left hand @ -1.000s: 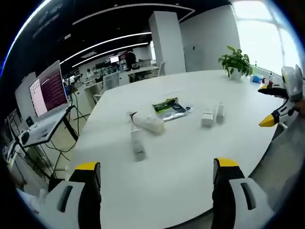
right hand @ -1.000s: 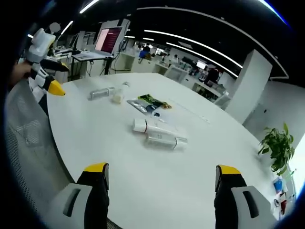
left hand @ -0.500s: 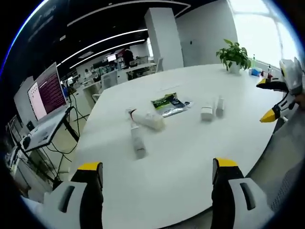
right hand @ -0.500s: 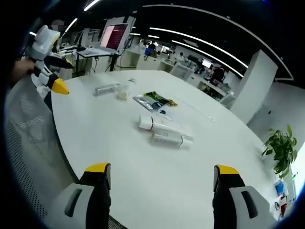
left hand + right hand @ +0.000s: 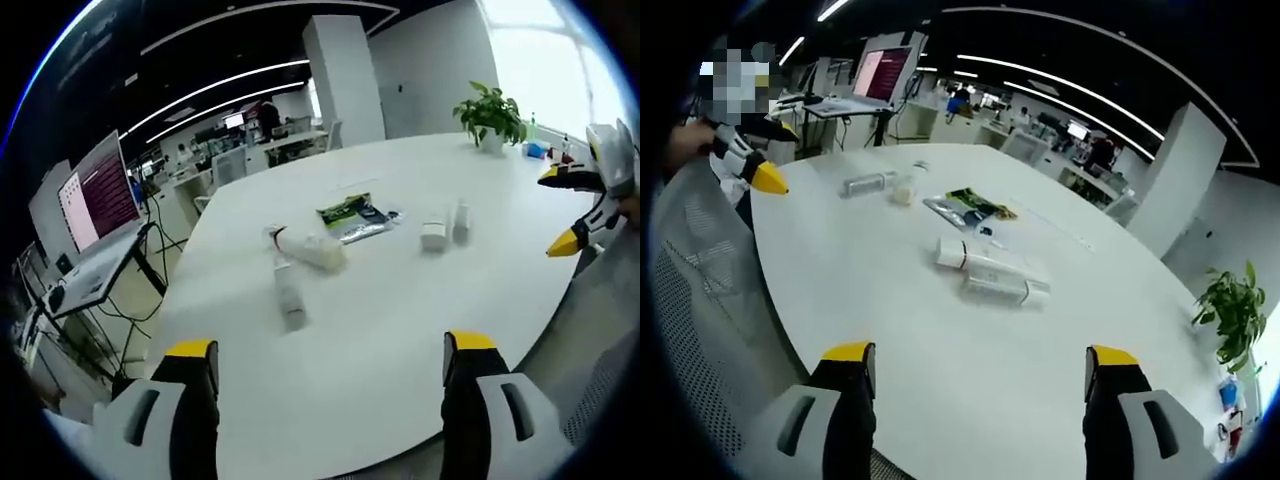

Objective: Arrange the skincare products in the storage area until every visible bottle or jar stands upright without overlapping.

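Left gripper (image 5: 325, 350) low at frame bottom, level over the near edge of the white table (image 5: 400, 330), jaws spread wide, holding nothing. Right gripper (image 5: 975, 355) same pose in its own view, jaws apart, empty; it also shows at the right edge of the left gripper view. Two bottles (image 5: 990, 275) lie on their sides mid-frame, touching. Tube (image 5: 288, 295) lying left of centre. Green packet (image 5: 352, 218) flat, upper centre. Two small jars (image 5: 445, 230) just right of it.

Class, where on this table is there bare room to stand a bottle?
Free: the wide strip of table between the near edge and the lying bottles, and the far side toward the plant. Crowded: the middle row, bottles, green packet and small jars.
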Available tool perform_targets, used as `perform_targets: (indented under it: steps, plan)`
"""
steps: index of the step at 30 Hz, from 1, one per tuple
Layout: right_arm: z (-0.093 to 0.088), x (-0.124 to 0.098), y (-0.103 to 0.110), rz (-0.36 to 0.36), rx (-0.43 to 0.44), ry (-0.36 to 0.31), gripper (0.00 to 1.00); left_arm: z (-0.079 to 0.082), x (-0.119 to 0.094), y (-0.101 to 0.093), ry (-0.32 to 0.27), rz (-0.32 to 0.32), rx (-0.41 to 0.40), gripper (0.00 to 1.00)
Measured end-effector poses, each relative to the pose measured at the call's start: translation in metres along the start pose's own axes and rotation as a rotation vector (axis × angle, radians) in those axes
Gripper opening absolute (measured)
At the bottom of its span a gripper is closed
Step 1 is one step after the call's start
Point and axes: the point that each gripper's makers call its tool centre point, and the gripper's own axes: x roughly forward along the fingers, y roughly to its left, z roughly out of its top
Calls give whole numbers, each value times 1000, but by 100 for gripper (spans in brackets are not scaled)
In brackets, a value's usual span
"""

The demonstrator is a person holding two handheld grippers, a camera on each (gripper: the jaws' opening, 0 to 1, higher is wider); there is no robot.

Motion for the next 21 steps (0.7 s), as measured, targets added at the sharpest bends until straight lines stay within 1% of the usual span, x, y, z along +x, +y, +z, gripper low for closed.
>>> perform_targets:
  steps: [4,7,10,21]
  plan:
    - [-1,0,0,0,1,3,91,-1,-1,-2,6,-7,0,91]
    - [0,-1,0,-2,3,2,91,0,-1,0,1,5,-1,92]
    - [-2,-1,0,-1,1,9,91,-2,0,-1,10,-3,1,91]
    - [-6,0,2,3,-1,32,90,0,0,-2,2,-6,7,90]
